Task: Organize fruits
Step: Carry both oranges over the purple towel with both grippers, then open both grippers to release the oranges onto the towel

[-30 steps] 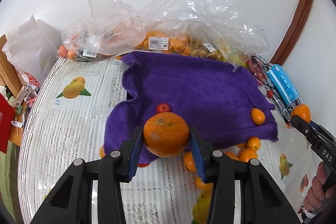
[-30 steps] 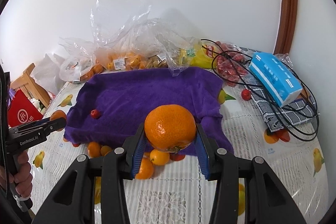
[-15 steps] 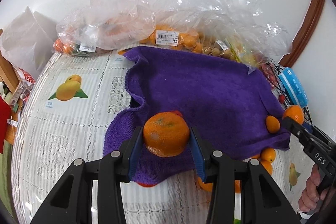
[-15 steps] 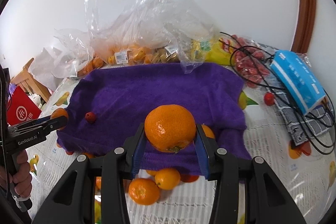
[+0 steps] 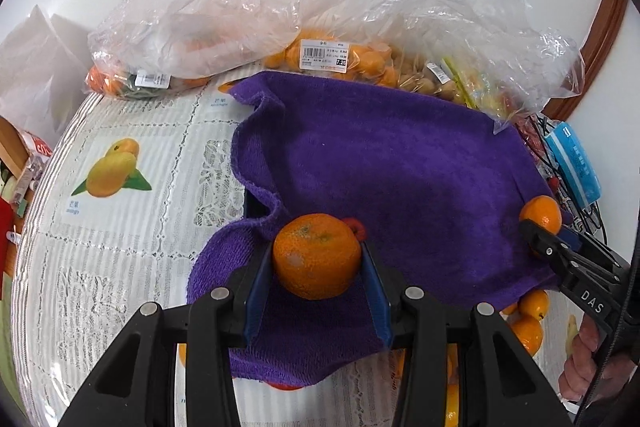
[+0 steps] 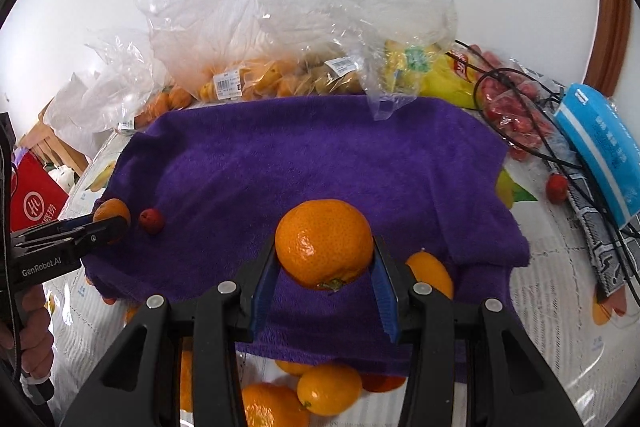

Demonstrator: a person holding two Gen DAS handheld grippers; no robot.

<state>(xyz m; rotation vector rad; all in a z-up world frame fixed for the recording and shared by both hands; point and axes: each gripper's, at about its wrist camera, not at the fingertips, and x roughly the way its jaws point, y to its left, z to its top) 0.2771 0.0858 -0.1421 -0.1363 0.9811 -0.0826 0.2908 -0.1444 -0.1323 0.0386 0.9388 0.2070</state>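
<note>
My left gripper (image 5: pixel 318 269) is shut on a large orange (image 5: pixel 317 255) just above the near left part of the purple towel (image 5: pixel 400 179). A small red fruit (image 5: pixel 357 227) peeks out behind that orange. My right gripper (image 6: pixel 325 263) is shut on another large orange (image 6: pixel 325 242) over the towel's (image 6: pixel 304 163) near right part. A small kumquat (image 6: pixel 430 273) lies on the towel beside its right finger. In the right wrist view the left gripper (image 6: pixel 108 223) shows at the left edge with its orange (image 6: pixel 111 211) beside the red fruit (image 6: pixel 152 221).
Several small oranges (image 6: pixel 320 387) lie off the towel's near edge. Clear plastic bags of fruit (image 5: pixel 332 55) line the back by the wall. A blue tissue pack (image 6: pixel 600 155), black cables (image 6: pixel 532 131), a bag of red fruit (image 6: pixel 508 107) and a loose red fruit (image 6: pixel 557 187) sit at the right.
Both grippers have moved forward and down over the purple towel, each still holding its orange. The small oranges by the towel's near edge have slid under the right gripper.
</note>
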